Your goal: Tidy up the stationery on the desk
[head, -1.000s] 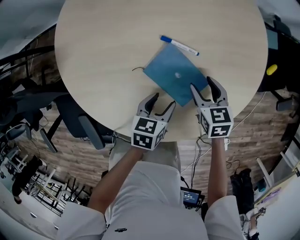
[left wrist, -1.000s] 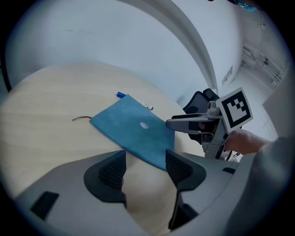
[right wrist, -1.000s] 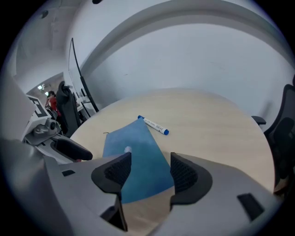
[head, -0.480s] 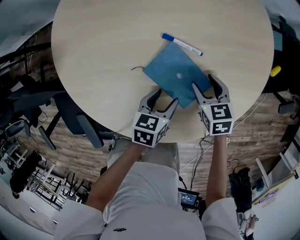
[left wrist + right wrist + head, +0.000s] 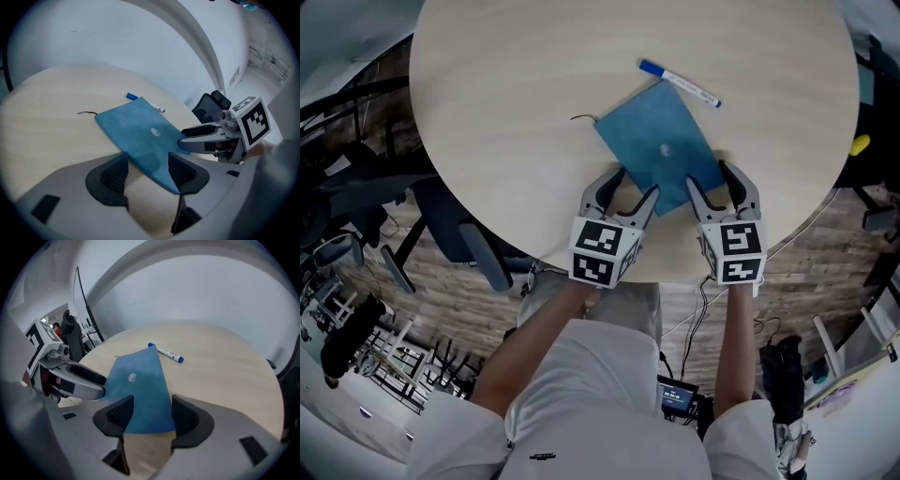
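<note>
Overhead, a blue pouch [image 5: 661, 150] lies flat on a round table [image 5: 506, 103] — the left gripper [image 5: 636, 184] and right gripper [image 5: 709, 176], both spread open, straddle its near edge (a pen [image 5: 680, 83] rests just beside the far corner).

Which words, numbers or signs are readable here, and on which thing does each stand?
Nothing is readable.
Marker pen: any print on its barrel is too small to read.
Blue pouch: a white spot, no letters.
Cubes on left gripper and right gripper: black-and-white square patterns, no words.
</note>
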Demonstrator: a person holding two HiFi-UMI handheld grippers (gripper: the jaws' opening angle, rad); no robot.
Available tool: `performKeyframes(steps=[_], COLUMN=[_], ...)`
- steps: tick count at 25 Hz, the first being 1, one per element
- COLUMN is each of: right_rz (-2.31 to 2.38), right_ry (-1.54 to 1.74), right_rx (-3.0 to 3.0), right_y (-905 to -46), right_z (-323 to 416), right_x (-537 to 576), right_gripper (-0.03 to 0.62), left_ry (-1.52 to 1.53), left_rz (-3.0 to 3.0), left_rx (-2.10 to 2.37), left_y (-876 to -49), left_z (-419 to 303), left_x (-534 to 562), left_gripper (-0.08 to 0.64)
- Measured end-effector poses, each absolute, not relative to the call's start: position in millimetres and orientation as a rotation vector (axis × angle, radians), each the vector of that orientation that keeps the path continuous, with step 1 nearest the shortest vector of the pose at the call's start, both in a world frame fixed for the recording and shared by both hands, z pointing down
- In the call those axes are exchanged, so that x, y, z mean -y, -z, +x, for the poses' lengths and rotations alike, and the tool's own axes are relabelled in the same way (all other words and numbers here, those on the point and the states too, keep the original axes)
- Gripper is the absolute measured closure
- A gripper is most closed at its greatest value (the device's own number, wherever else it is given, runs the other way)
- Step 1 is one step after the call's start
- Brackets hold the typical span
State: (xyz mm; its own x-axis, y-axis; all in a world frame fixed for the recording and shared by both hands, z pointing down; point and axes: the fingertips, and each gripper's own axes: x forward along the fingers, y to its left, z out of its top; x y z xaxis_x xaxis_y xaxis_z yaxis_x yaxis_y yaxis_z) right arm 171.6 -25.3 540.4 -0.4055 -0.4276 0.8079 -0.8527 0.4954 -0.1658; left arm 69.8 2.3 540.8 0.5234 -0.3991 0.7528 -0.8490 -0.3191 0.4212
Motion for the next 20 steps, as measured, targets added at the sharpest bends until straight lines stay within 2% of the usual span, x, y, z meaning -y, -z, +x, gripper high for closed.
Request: performKeyframes(steps=[20], right_rz=[1.094], right_ry=[-0.996], right_rx=[2.047], right_y=[-533], right_z=[80], right_x=[-40], right_gripper=[0.334], left_ry=[-0.709], left_rz=[1.925], left_rx=[1.084], left_y=[-533], left_z=[1], left_x=[-16], left_gripper=[0.300])
